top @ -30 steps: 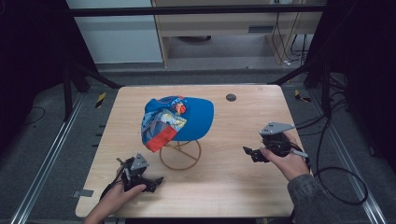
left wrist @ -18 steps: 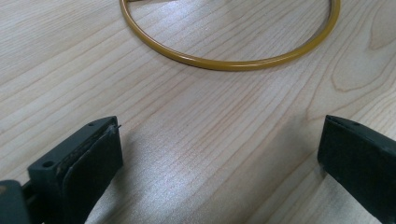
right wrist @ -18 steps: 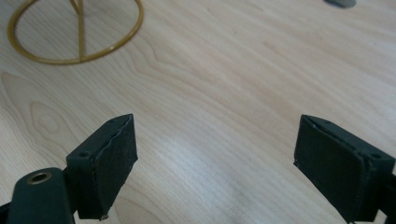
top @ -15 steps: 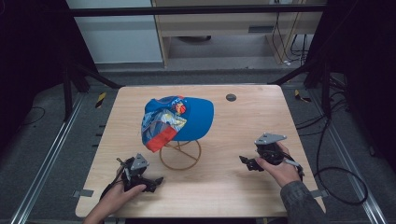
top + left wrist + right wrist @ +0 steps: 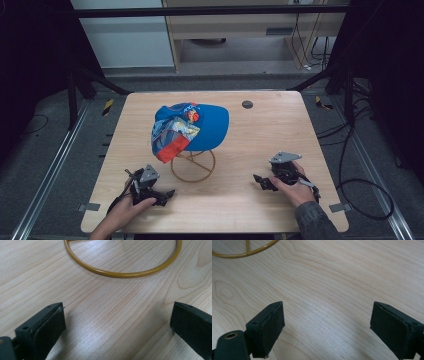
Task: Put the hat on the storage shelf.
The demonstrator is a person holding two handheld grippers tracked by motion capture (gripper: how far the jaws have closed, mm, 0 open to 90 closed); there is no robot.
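Left gripper [image 5: 167,194]: jaws spread wide, nothing between them, low over the pale wooden desk [image 5: 250,150] near its front-left corner; in the left gripper view [image 5: 117,327] bare wood lies between the pads.
Right gripper [image 5: 258,181]: jaws spread wide and empty, near the desk's front-right edge, pointing toward the stand; seen up close in the right gripper view [image 5: 327,327].
Blue baseball cap with a red-and-patterned front [image 5: 192,129]: rests on a yellow-brown wire stand with a round base ring [image 5: 193,167], mid-desk, between the two grippers and farther back.
Small dark round disc [image 5: 247,104]: near the far edge, well apart from the cap.
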